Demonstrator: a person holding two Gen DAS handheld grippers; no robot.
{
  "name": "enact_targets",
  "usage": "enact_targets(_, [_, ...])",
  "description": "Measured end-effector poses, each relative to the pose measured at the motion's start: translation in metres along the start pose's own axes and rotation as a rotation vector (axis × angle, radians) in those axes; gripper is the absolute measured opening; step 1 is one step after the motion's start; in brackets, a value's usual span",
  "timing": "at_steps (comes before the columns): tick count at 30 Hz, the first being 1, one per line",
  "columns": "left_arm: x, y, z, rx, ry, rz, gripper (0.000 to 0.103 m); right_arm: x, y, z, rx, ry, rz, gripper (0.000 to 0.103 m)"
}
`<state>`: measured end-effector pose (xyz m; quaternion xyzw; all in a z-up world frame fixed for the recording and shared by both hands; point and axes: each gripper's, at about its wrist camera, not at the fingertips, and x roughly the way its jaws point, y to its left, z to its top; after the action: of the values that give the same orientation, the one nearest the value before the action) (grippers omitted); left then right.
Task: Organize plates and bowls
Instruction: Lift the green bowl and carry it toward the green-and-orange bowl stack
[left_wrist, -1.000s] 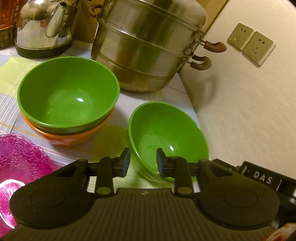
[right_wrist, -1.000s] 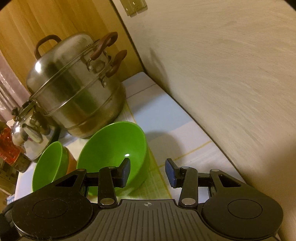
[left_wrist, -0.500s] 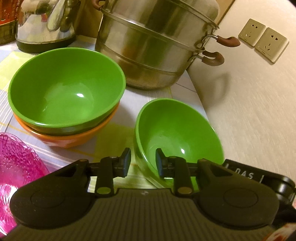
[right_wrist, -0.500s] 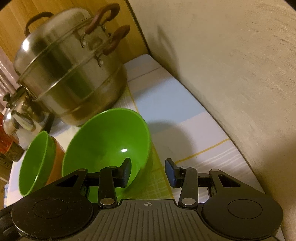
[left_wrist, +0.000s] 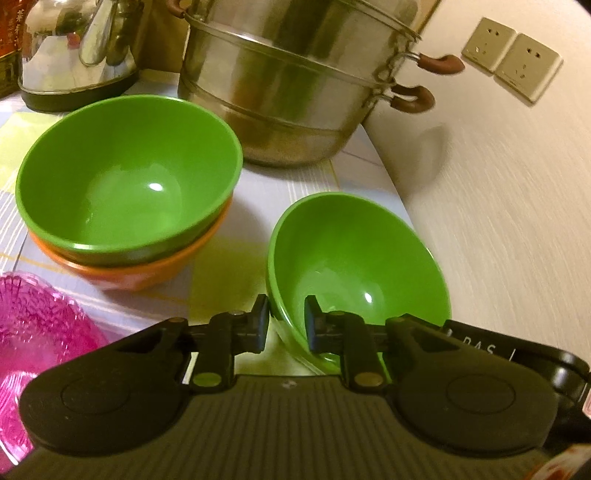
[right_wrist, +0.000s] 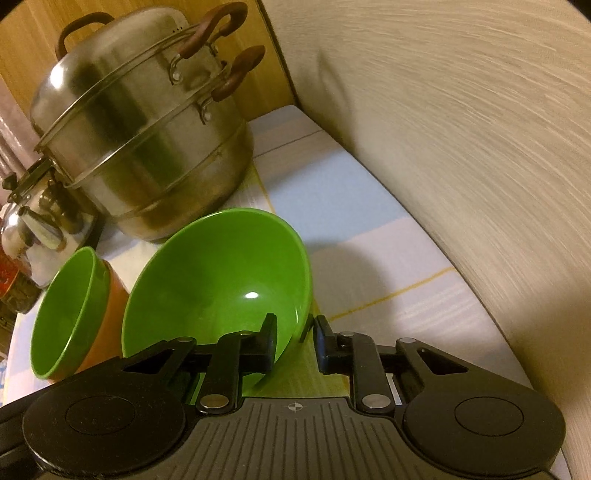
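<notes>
Lone green bowl (left_wrist: 354, 266) tilted on tabletop (right_wrist: 332, 206) near wall, empty. My left jaws (left_wrist: 285, 321) have just been closing, now pinch its near rim; my right jaws (right_wrist: 294, 341) likewise on its rim. Second green bowl (left_wrist: 125, 177) nested in orange bowl (left_wrist: 140, 267), empty. Left view alone shows pink glass plate (left_wrist: 33, 325), sockets (left_wrist: 511, 61); steamer pot (right_wrist: 147, 140) lid only in right view

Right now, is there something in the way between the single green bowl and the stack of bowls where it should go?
Nothing visible blocks it. Only bare tablecloth lies between the single green bowl and the green-on-orange stack. The steel steamer pot stands behind, off that path.
</notes>
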<state>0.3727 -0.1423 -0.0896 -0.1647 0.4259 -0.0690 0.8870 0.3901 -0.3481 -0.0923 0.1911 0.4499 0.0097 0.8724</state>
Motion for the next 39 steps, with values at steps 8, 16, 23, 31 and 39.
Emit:
enact_targets(8, [-0.024, 0.001, -0.022, 0.015, 0.029, -0.014, 0.016, -0.029, -0.003, -0.027, 0.028, -0.004, -0.023, 0.021])
enact_targets(16, [-0.059, 0.004, -0.039, 0.026, 0.031, -0.022, 0.015, -0.065, 0.004, -0.052, 0.035, -0.027, -0.027, 0.02])
enact_targets(23, [-0.091, 0.005, -0.045, 0.035, 0.02, -0.025, 0.015, -0.096, 0.017, -0.06, 0.04, -0.048, -0.018, 0.02])
enact_targets(31, [-0.123, 0.006, -0.046, 0.044, -0.02, -0.021, 0.015, -0.124, 0.032, -0.066, 0.025, -0.066, 0.002, 0.02])
enact_targets(39, [-0.15, 0.011, -0.043, 0.043, -0.054, -0.019, 0.015, -0.142, 0.047, -0.068, 0.007, -0.084, 0.02, 0.02])
